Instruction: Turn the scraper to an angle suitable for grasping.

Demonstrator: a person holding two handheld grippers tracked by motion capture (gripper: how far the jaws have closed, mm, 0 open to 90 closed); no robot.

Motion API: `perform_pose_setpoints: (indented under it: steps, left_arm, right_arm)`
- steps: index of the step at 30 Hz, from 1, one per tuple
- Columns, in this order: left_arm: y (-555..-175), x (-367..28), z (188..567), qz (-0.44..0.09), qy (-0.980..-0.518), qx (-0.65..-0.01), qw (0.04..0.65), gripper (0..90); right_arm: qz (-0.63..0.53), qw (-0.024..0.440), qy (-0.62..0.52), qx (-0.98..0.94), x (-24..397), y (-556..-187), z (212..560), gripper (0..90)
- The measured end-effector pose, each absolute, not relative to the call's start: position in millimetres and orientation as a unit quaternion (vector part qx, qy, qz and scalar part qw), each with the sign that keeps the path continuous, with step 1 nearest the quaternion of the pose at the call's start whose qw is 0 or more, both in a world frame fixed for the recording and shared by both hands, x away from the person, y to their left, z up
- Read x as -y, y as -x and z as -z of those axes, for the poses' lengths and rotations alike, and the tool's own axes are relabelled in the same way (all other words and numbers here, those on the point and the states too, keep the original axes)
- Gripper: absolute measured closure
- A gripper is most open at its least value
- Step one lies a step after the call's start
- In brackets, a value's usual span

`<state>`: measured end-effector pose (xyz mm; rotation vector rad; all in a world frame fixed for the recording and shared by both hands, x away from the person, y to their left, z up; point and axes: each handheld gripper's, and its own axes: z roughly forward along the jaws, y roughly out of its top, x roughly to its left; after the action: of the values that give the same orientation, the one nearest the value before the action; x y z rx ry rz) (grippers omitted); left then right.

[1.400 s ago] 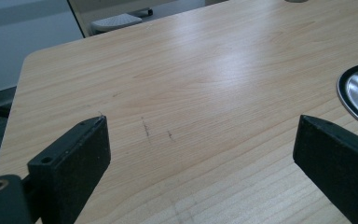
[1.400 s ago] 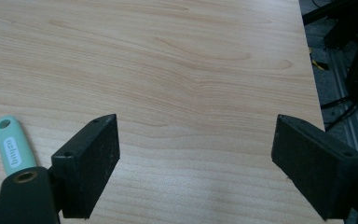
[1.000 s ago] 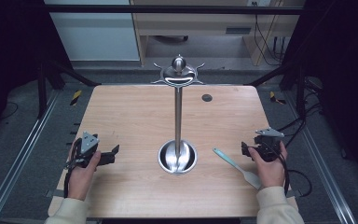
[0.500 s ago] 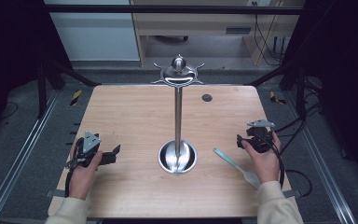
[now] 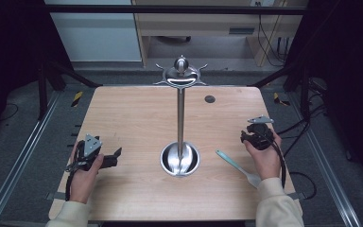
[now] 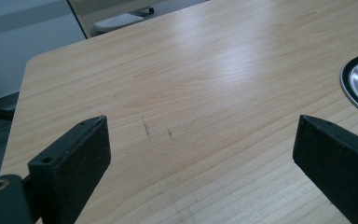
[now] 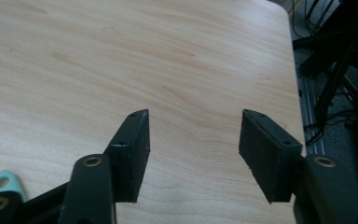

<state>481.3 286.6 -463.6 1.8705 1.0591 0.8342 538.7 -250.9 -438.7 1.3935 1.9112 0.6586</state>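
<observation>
The spatula [image 5: 238,167] lies flat on the table [image 5: 137,118], just beside the right gripper [image 5: 251,138], at about seven o'clock from it and not touching. Its long axis runs diagonally: the pale teal handle points toward ten o'clock, at the stand's round base [image 5: 180,159], and the whitish blade toward four o'clock, by the person's right wrist. The right gripper's jaws have just been closing and stand half apart over bare wood, with nothing between them. The left gripper [image 5: 114,158] stays spread wide at nine o'clock of the base.
</observation>
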Motion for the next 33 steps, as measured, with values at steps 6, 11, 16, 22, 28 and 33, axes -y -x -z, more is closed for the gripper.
perform_pose_setpoints:
  steps: [6,11,16,22,28,33]
  left_arm:
    - [-483,-287,464,-0.329,-0.742,-0.421,0.405,3.8]
    - [-483,-287,464,-0.33,-0.742,-0.421,0.404,3.9]
    - [-483,-287,464,-0.328,-0.742,-0.423,0.404,3.9]
    - [-483,-287,464,-0.326,-0.743,-0.423,0.403,3.9]
    - [-483,-287,465,-0.324,-0.744,-0.423,0.402,4.0]
    - [-484,-287,465,-0.323,-0.746,-0.423,0.4,4.1]
  right_arm:
    - [-0.24,0.293,-0.507,-0.774,239,-539,445,70.6]
    - [-0.226,0.245,-0.461,-0.823,224,-536,452,88.0]
    - [-0.225,0.205,-0.436,-0.847,212,-535,460,90.0]
    - [-0.219,0.18,-0.426,-0.859,206,-536,469,90.0]
    - [-0.212,0.163,-0.414,-0.87,202,-533,473,90.0]
    - [-0.21,0.16,-0.41,-0.873,202,-530,475,90.0]
